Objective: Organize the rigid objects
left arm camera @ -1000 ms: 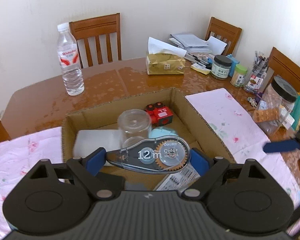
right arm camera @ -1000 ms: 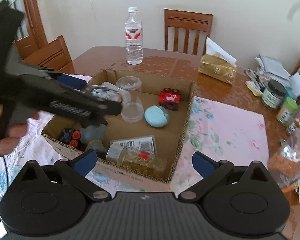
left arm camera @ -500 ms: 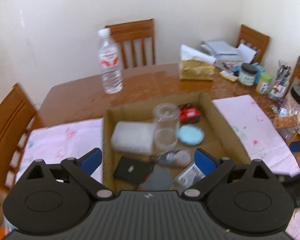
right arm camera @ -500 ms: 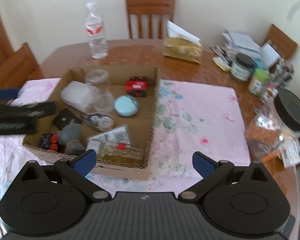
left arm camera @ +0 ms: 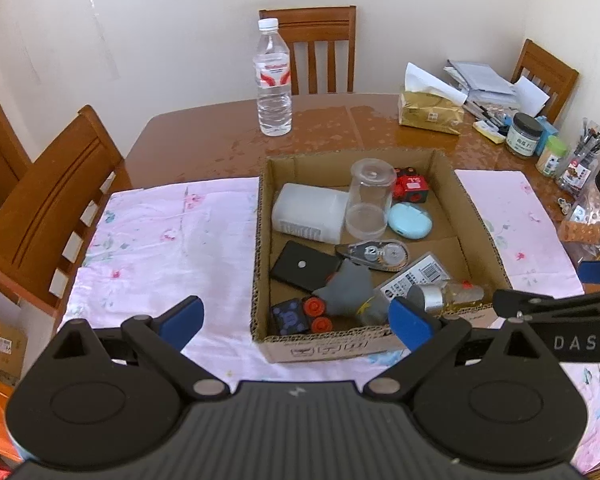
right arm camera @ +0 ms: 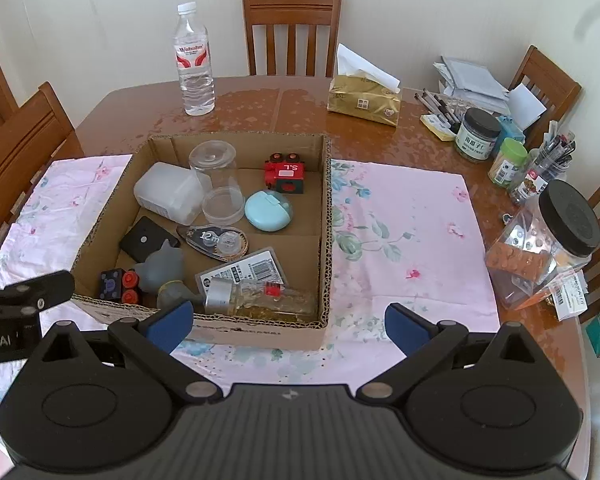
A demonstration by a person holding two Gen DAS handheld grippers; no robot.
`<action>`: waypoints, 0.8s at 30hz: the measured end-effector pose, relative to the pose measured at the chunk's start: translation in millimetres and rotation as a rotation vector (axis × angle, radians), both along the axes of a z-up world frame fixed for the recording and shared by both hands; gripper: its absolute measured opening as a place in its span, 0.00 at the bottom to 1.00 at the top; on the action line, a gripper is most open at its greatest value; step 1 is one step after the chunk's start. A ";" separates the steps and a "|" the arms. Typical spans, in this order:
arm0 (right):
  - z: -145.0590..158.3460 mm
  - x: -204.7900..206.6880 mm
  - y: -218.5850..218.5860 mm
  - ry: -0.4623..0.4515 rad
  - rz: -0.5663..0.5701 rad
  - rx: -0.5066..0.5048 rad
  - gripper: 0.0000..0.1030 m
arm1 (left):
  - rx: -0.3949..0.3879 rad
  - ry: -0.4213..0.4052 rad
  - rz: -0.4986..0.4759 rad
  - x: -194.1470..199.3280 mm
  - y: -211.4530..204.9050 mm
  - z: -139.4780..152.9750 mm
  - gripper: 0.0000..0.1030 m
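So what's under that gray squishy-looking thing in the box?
The gray thing lies over a corner of the black square case. Whatever else is beneath it in the cardboard box is hidden.

My left gripper hangs with its blue-padded jaws spread wide and nothing between them; my right gripper hangs just as wide and bare; each shows at the edge of the other's view.
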State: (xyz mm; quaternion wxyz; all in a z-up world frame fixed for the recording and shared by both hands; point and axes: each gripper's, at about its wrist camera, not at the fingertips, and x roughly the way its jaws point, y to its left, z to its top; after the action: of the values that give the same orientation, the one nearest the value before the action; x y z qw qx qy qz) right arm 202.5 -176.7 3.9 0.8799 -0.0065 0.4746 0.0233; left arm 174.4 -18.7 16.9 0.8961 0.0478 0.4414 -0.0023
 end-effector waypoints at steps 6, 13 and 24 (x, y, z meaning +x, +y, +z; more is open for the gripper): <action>2.7 -1.1 2.7 -0.002 -0.010 0.006 1.00 | 0.010 0.007 0.011 -3.0 2.5 -0.2 0.96; 3.2 -3.0 3.4 -0.002 -0.006 0.006 1.00 | 0.010 0.005 0.012 -3.4 2.9 0.3 0.96; 4.4 -2.4 3.7 -0.004 -0.008 0.004 1.00 | 0.009 0.006 0.012 -1.8 1.1 1.0 0.96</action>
State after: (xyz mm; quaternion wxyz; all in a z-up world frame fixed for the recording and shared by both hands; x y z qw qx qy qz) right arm 200.1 -172.9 8.3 0.8808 -0.0030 0.4729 0.0208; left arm 172.6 -17.6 17.8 0.8945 0.0494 0.4444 0.0049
